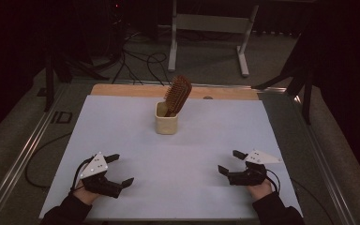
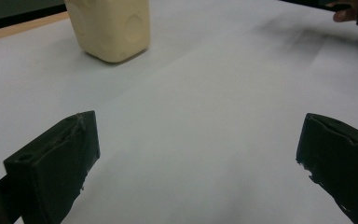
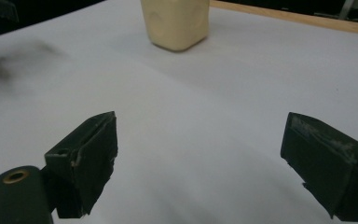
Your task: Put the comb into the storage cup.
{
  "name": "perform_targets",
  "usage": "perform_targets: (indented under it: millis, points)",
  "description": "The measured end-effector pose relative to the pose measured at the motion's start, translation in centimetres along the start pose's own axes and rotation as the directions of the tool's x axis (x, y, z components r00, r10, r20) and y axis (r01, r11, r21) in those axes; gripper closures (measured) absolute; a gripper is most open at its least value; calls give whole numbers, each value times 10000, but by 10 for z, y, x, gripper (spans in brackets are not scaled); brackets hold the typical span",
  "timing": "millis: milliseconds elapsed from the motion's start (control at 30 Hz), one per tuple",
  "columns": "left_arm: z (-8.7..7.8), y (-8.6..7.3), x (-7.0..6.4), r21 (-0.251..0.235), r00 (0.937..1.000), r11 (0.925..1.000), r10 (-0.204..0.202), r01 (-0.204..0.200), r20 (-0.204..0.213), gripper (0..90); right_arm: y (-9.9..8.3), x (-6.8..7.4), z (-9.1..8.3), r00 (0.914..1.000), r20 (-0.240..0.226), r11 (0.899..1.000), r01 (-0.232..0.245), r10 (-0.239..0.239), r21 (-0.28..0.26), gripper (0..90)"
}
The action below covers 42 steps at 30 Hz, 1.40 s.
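White sheeting covers the worktop (image 1: 136,136), dim floor and cables beyond. A cream cup (image 1: 166,119) stands toward twelve o'clock of centre, and a wooden hairbrush (image 1: 176,95) sits handle-down in it, head leaning toward one o'clock. Well apart from the cup, the left gripper (image 1: 120,169) rests at seven o'clock and the right gripper (image 1: 230,161) at five o'clock, each with jaws spread wide and holding nothing.

One cream cup (image 1: 166,123) stands at twelve o'clock with one wooden hairbrush (image 1: 177,95) in it; two grippers, left (image 1: 120,170) and right (image 1: 230,161).
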<state>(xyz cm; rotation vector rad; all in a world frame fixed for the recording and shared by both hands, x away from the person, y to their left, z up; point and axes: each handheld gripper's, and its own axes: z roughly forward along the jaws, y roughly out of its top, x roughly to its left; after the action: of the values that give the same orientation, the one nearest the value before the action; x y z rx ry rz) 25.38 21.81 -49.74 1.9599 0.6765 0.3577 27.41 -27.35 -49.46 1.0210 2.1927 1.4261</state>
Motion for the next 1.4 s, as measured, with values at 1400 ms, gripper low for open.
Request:
perform_targets:
  millis: [1400]
  points:
    - [-24, -22, 9, 241, 9968, 9990, -367, 385, -710, 1, -12, 1, -3, 10000, -15, 9998, 84, -83, 183, 111]
